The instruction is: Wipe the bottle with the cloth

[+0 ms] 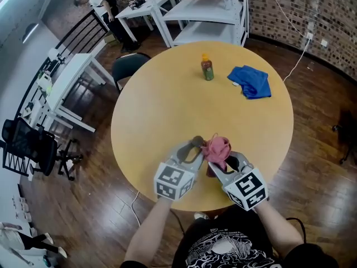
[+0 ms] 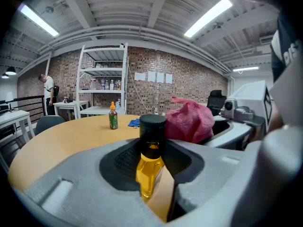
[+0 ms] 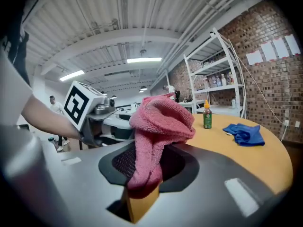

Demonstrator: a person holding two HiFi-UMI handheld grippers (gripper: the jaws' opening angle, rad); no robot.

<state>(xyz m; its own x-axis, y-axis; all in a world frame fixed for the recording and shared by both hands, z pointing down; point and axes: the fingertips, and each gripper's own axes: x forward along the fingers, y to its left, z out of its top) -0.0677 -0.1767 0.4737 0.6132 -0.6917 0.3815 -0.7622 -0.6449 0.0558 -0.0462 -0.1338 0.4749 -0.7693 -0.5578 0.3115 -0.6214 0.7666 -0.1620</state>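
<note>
A small bottle (image 2: 150, 150) of yellow liquid with a black cap stands upright between the pads of my left gripper (image 2: 151, 171), which is shut on it. My right gripper (image 3: 144, 174) is shut on a pink cloth (image 3: 158, 126) that bunches up above its jaws. In the head view both grippers meet over the table's near edge: the left gripper (image 1: 194, 148), the right gripper (image 1: 221, 162), and the pink cloth (image 1: 216, 148) between them. There the cloth hides most of the bottle. The left gripper view shows the cloth (image 2: 190, 122) just right of the bottle's cap, close to it.
On the round wooden table (image 1: 162, 105) a small green bottle with an orange cap (image 1: 207, 67) stands at the far side, with a crumpled blue cloth (image 1: 250, 81) to its right. A dark chair (image 1: 127, 66) and white shelving (image 1: 201, 10) stand beyond the table.
</note>
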